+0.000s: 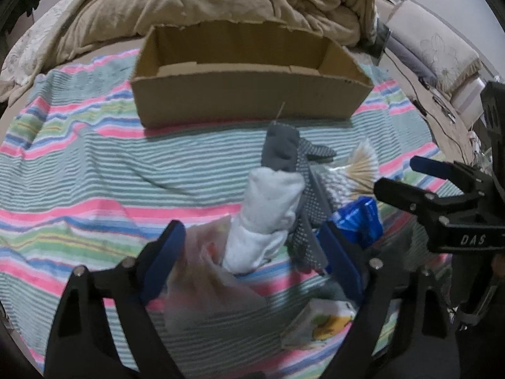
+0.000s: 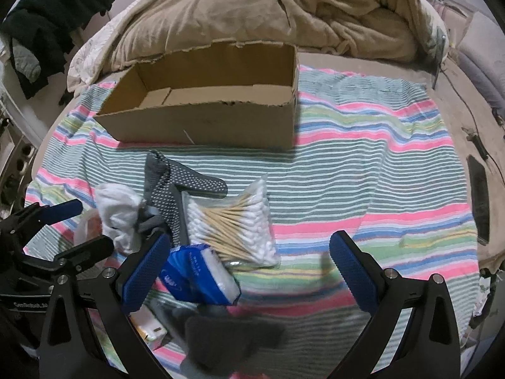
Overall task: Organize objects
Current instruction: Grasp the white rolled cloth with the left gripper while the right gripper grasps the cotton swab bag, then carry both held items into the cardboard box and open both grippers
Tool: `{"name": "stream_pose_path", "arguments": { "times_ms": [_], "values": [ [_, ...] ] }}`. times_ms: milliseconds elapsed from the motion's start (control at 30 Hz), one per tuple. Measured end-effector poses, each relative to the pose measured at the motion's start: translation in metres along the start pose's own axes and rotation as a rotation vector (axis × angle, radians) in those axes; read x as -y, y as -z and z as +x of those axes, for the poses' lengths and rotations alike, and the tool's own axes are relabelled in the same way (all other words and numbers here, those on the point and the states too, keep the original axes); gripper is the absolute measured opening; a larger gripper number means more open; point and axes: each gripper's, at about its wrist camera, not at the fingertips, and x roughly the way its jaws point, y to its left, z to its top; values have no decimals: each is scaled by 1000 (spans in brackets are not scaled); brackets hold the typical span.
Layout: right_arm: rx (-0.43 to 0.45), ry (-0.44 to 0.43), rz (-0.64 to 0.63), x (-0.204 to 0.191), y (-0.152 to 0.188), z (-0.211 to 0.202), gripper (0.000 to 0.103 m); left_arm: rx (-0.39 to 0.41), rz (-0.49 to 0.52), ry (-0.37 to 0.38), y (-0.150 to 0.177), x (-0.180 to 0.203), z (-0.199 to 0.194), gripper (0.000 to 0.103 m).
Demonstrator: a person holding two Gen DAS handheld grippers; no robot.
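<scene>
The right hand-held gripper (image 2: pixel 252 271) hung wide open over the striped blanket (image 2: pixel 363 173), a blue tissue pack (image 2: pixel 199 276) between its fingers. A bag of cotton swabs (image 2: pixel 236 221) lay just beyond, the cardboard box (image 2: pixel 205 120) farther back.

Both of my wrist views are evenly lit by soft, cool indoor light; no glare appears. The cardboard box (image 1: pixel 249 101) casts a faint, diffuse shadow on the striped towel (image 1: pixel 94 170) along its near wall. Fisheye distortion bends straight lines toward the frame edges, and the corners fall into black vignette. In the left view, the plastic bag (image 1: pixel 202 271) at lower centre is smeared by blur. In the right view, the dark sock (image 2: pixel 233 334) at bottom centre is soft and out of focus.
</scene>
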Motion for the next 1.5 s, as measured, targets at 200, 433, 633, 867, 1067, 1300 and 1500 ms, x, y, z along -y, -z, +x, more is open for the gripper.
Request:
{"name": "stream_pose_path", "arguments": {
  "times_ms": [200,433,633,867,1067,1300,1500],
  "values": [
    [-29,-13,-1,3,-5,21,103,-16,26,1,-5,1,13,79],
    [-68,-31,-22,-2,-8,42,103,-30,61,20,-9,5,22,56],
    [-97,-32,-47,-6,-8,55,93,-39,76,72,-7,12,28,48],
    [-75,-71,-45,1,-7,47,69,1,61,88,-9,9,23,39],
    [-39,-70,-38,3,-8,31,65,42,70,108,-12,13,5,38],
    [24,-61,-27,5,-18,4,65,94,70,109,-16,16,-20,38],
    [77,-66,-31,1,-29,-17,65,128,57,99,-28,14,-38,38]
  ]
}}
